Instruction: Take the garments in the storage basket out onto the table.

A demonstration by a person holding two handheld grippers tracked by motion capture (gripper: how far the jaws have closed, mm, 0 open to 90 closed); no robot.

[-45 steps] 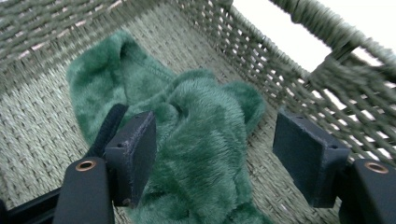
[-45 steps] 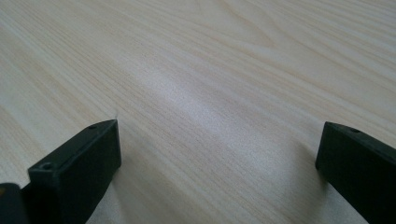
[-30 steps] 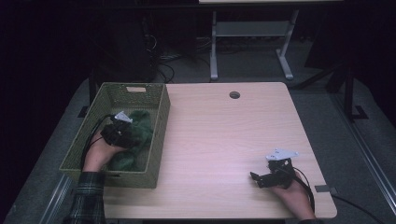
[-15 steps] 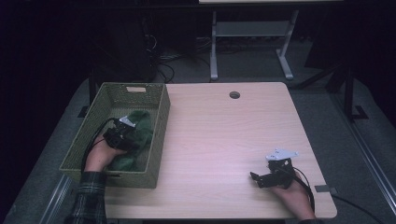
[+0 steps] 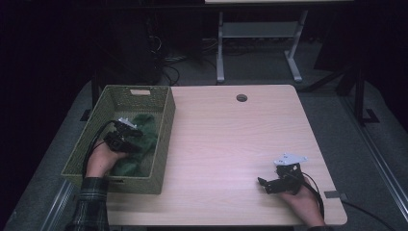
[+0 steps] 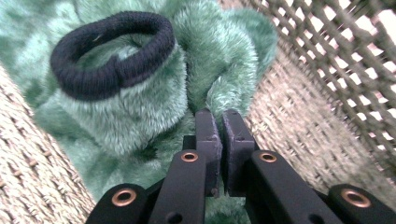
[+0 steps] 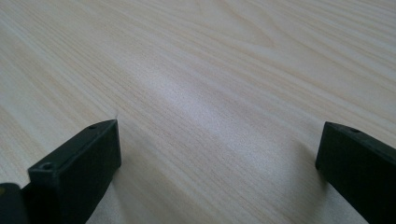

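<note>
A green furry cloth (image 5: 146, 126) lies in the woven basket (image 5: 120, 92) at the table's left. A black hair tie (image 6: 112, 51) rests on the cloth (image 6: 140, 107). My left gripper (image 5: 138, 143) is down inside the basket; its jaws have just been closing and now stand almost together, pinching a fold of the green fur at their tips (image 6: 222, 114). The basket's wall (image 6: 303, 121) runs close on the right of that view. My right gripper (image 5: 263, 183) rests on the table near the front right, open (image 7: 219, 140), with bare wood between its jaws.
The light wooden table (image 5: 231, 139) has a round cable hole (image 5: 241, 97) at the back. A metal stand (image 5: 260, 33) and cables are on the floor beyond. The basket's near wall (image 5: 115, 185) sits by the front edge.
The left hand has shifted slightly toward the near side within the basket, onto the green cloth. The right hand and its gripper have kept still.
</note>
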